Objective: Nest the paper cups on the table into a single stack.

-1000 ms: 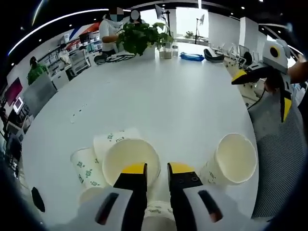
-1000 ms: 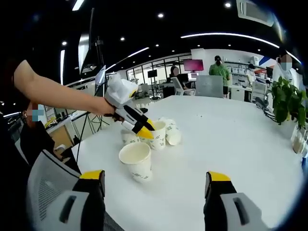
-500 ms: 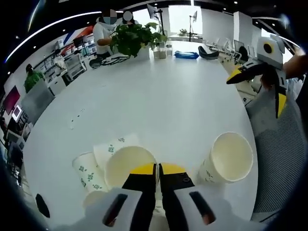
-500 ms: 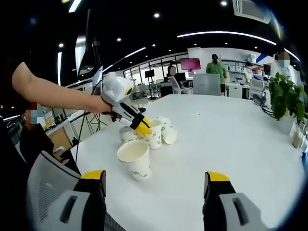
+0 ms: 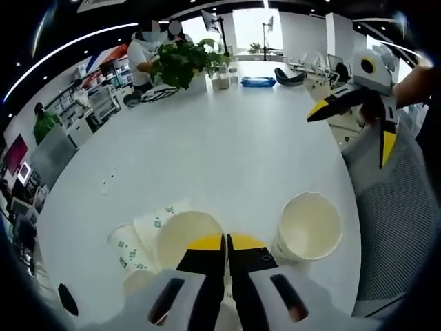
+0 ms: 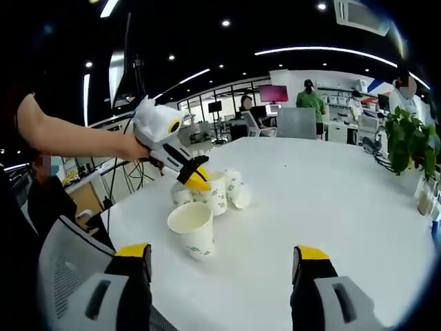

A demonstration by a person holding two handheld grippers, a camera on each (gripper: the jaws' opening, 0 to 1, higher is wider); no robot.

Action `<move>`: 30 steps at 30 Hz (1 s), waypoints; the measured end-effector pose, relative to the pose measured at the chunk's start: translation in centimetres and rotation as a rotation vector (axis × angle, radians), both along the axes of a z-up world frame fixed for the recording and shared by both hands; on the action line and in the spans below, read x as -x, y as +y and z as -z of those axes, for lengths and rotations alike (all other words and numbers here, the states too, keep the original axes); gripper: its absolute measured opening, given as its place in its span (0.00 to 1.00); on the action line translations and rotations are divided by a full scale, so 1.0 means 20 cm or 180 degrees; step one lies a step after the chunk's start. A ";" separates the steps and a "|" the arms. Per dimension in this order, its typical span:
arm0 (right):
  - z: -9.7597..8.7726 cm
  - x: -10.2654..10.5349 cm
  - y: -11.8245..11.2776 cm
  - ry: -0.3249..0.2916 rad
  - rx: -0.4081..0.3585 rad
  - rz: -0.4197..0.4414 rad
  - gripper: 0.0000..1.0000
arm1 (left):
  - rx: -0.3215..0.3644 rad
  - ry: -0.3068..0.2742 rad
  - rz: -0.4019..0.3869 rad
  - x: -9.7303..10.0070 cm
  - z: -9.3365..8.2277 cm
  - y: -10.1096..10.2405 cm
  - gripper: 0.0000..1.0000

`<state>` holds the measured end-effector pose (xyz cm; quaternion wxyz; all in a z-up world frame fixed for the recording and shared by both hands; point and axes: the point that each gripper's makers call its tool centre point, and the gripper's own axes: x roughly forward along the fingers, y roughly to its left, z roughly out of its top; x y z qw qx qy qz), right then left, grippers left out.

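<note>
At the table's near edge, left gripper (image 5: 225, 243) clenched on a paper cup's rim (image 5: 180, 236), right gripper (image 6: 222, 262) released, held aloft.

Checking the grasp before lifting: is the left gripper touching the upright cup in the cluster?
Touching. In the left gripper view, the left gripper is shut on the rim of the upright cup.

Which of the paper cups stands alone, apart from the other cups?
The upright cup nearest the right tongs stands alone; the other cups crowd together behind it, where the left tongs pinch one rim.
</note>
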<state>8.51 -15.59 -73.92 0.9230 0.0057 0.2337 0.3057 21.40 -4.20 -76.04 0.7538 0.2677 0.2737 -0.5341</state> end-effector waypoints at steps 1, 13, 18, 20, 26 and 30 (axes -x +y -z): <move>0.00 0.00 0.00 -0.0005 0.0003 0.0001 0.85 | 0.0030 -0.0012 -0.0005 0.01 -0.03 0.00 0.00; -0.01 0.00 0.01 -0.0027 -0.0022 -0.0018 0.86 | 0.0213 -0.0079 -0.0027 0.09 -0.18 -0.02 0.00; 0.00 0.00 0.01 -0.0034 -0.0015 -0.0044 0.87 | 0.0241 -0.0117 -0.0012 0.12 -0.21 -0.01 0.00; 0.01 0.00 0.01 -0.0026 0.0001 -0.0056 0.87 | 0.0242 -0.0138 0.0002 0.14 -0.24 -0.01 0.00; 0.02 0.01 0.01 -0.0030 0.0009 -0.0078 0.88 | 0.0322 -0.0208 0.0086 0.20 -0.36 -0.04 0.00; 0.04 0.01 0.00 -0.0018 0.0025 -0.0088 0.88 | 0.0331 -0.0231 0.0170 0.26 -0.42 -0.07 0.00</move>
